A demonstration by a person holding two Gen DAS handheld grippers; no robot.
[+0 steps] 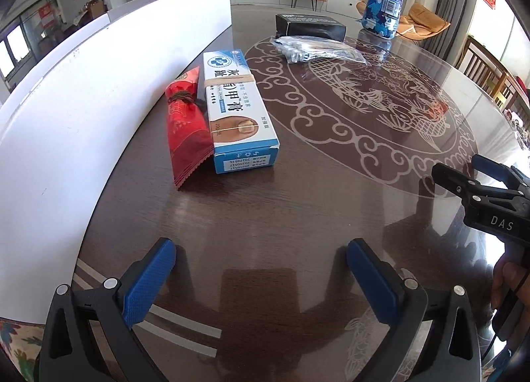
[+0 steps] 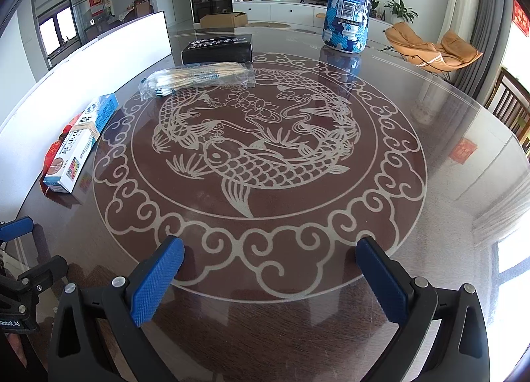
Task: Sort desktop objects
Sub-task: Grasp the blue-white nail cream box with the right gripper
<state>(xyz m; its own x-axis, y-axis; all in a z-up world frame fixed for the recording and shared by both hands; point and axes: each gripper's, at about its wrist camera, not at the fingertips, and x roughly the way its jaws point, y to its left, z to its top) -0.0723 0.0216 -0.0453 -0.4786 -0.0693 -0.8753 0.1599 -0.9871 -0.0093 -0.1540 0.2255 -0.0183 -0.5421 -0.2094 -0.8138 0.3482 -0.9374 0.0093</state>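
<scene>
Five loose items are seen on a round, glass-topped dark table (image 2: 430, 183) etched with a fish medallion, and a white board (image 1: 82, 84) is stood on edge along its rim at nine to ten o'clock. Against that board, at ten o'clock in the left wrist view, a red sachet (image 1: 187, 123) is laid flat, touching the long side of a blue-and-white ointment box (image 1: 237, 110) that is bound by two rubber bands. Farther in, at twelve o'clock, a clear bag of thin sticks (image 2: 198, 79) is laid crosswise, with a black box (image 2: 217, 47) just behind it. At one o'clock a blue camouflage-wrapped bottle (image 2: 347, 1) is stood upright, well apart from the boxes. The left gripper (image 1: 258, 269) is held low over bare table at six o'clock in its own view, its blue-padded fingers (image 1: 150, 282) spread wide with nothing between them. The right gripper (image 2: 270, 274) is likewise held over the medallion's border, jaws apart and empty; in the left wrist view it is seen at three o'clock, a hand (image 1: 510, 292) below it. All five items are seen resting untouched by either tool.
</scene>
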